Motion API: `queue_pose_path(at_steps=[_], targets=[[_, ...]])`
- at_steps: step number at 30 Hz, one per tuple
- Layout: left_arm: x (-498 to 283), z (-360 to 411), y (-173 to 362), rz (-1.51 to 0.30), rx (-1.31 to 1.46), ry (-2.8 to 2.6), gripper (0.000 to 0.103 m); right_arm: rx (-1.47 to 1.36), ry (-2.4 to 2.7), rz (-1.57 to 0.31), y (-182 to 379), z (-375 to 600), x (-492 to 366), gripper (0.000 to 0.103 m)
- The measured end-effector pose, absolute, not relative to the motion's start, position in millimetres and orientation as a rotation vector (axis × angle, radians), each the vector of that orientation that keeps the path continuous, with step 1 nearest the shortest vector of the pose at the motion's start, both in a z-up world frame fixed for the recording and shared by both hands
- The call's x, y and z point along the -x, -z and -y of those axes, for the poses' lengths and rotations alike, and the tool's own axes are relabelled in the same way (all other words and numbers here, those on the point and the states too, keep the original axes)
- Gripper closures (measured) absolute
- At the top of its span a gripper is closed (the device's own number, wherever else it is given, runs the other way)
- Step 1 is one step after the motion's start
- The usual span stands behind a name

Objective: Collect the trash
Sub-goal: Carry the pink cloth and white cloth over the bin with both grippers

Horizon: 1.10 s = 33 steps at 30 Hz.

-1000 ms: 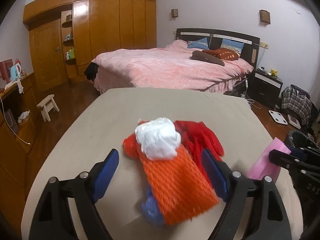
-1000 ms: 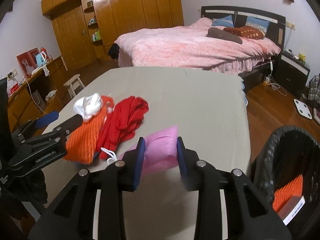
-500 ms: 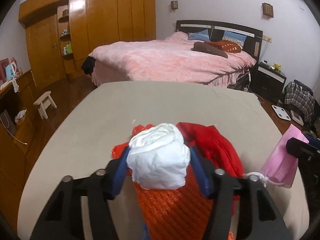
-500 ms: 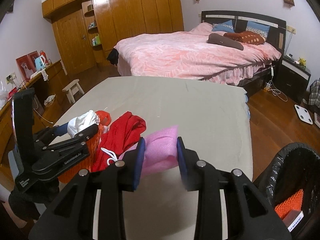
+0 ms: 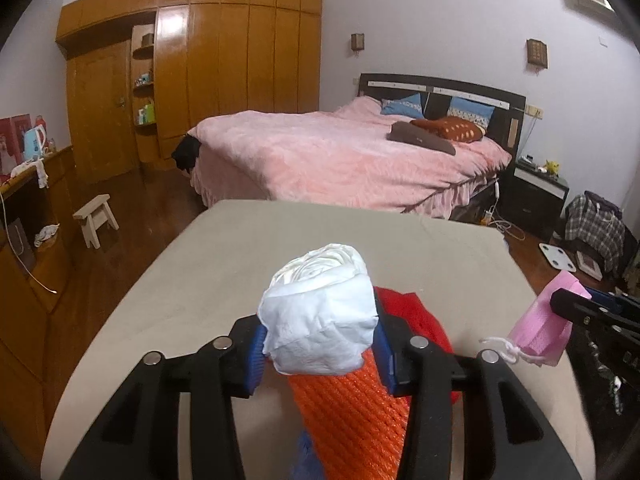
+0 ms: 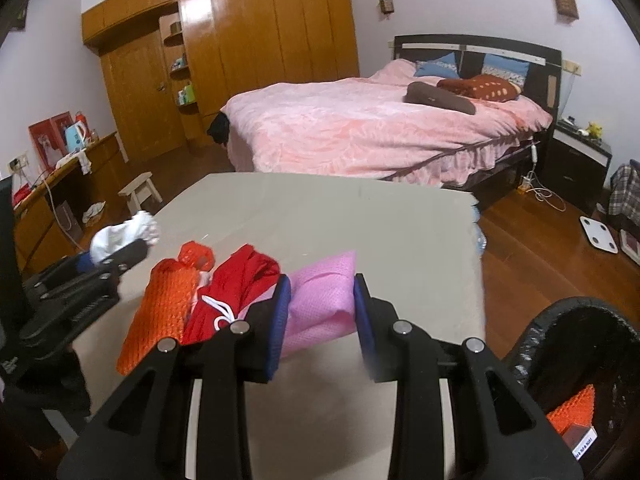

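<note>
White wad (image 5: pixel 320 316) pinched by left gripper (image 5: pixel 318 356); right gripper (image 6: pixel 320 312) clamps pink bag (image 6: pixel 322 300) pointing forward.

Dim, warm indoor light; glare on the wardrobe (image 5: pixel 176 32); heavy fisheye bending, dark vignetted corners, soft focus.

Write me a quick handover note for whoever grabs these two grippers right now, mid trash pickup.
Left gripper: shut on the white crumpled wad, held above the table.
Right gripper: shut on the pink mesh pouch, held near the table's right edge.
Still on the table: orange foam net and red cloth bag.
Done: black-lined trash bin, right of the table, already holds some orange netting and a small box.
Left: drop both held items into the bin, then collect the remaining two.
</note>
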<state>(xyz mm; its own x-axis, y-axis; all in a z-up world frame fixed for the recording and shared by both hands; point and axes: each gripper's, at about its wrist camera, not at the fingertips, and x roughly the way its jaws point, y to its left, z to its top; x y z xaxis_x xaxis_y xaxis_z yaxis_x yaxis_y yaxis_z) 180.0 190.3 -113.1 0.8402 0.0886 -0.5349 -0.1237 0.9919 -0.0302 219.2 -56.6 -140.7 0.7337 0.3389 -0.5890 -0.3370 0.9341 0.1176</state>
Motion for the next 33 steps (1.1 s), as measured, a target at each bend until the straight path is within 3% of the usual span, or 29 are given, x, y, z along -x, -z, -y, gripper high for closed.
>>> queue_pose_path(at_steps=[13,33], targets=[[-162,-149,73,-0.489,0.022,-0.018,0.059,-0.036,-0.333,-0.575,108,91,-200,0.073],[-165,-41,62,-0.502,0.0,0.178,0.059,-0.082,-0.166,-0.524,86,179,-172,0.073]])
